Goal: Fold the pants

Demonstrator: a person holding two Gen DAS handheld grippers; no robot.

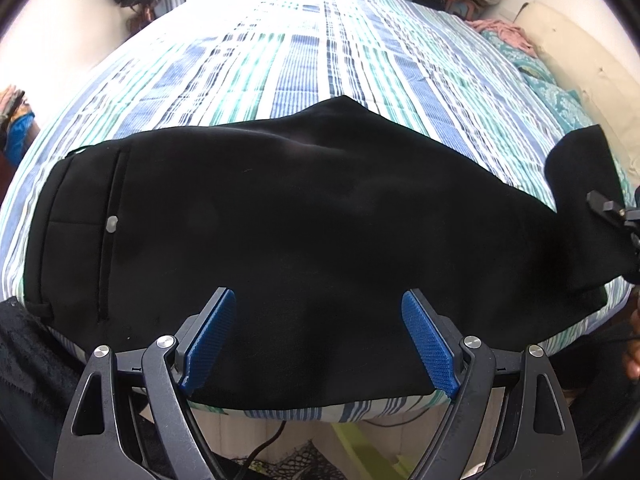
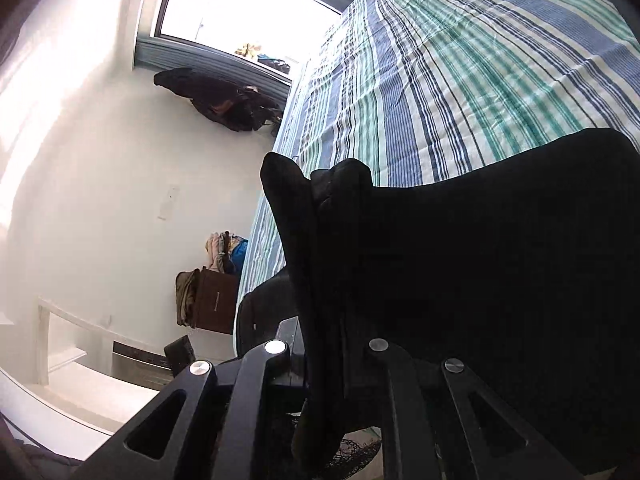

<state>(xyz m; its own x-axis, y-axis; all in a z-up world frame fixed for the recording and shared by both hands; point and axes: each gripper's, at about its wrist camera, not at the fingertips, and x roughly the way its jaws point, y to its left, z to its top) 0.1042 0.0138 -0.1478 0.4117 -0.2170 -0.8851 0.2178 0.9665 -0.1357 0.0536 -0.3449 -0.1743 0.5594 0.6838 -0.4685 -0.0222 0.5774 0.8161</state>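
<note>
Black pants (image 1: 280, 220) lie across the near edge of a striped bed (image 1: 304, 60), waistband and pocket button to the left. My left gripper (image 1: 318, 294) hovers open over the pants' near edge, its blue pads (image 1: 212, 332) wide apart and touching nothing. At the far right the pants' leg end is lifted and bunched in my right gripper (image 1: 612, 210). In the right wrist view, folded black fabric (image 2: 480, 260) fills the space between the fingers of the right gripper (image 2: 332, 320), which is shut on it. The cloth hides the fingertips.
Teal pillows (image 1: 532, 64) and a cream headboard (image 1: 580, 60) lie at the bed's right end. Dark clothes hang on the wall (image 2: 224, 104). A brown box with piled clothes (image 2: 216, 300) and a white shelf (image 2: 68, 344) stand beside the bed. A cable (image 1: 264, 448) runs below the bed edge.
</note>
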